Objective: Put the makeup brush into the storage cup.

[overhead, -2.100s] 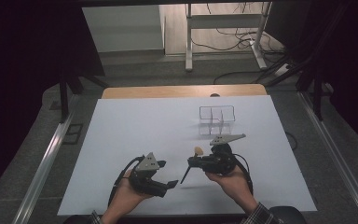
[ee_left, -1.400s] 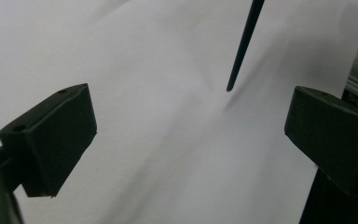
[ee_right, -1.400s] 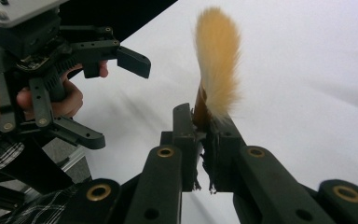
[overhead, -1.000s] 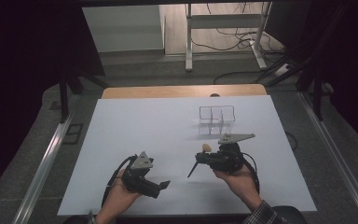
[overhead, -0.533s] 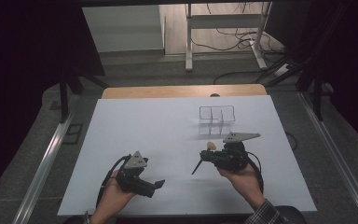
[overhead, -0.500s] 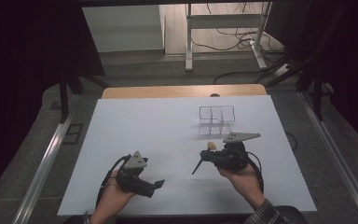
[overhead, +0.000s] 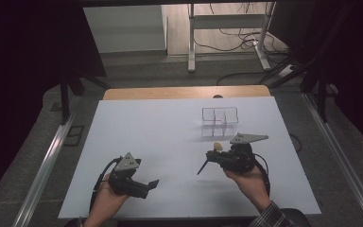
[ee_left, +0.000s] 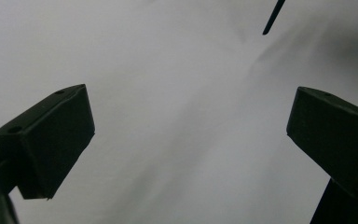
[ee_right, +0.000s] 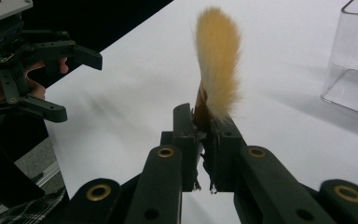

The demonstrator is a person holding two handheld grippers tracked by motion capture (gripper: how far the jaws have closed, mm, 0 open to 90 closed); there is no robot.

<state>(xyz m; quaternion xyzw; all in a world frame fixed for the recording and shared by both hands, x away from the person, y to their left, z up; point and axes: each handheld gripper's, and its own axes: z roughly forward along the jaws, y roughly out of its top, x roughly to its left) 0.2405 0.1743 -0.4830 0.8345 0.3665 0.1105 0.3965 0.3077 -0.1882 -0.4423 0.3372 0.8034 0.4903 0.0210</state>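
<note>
So the right gripper has its jaws clamped on a small brush just below the tuft, near the front edge of the clear divided organizer box – my guess is it's pinched close to the bristles so the tip can be steered into one of the box's compartments. Its long axis runs slantwise: tan bristles aimed up toward the box, thin dark handle trailing down and away from it. Meanwhile the left gripper hangs well off from the box with jaws wide apart, nothing between them – probably just parked out of the way.
</note>
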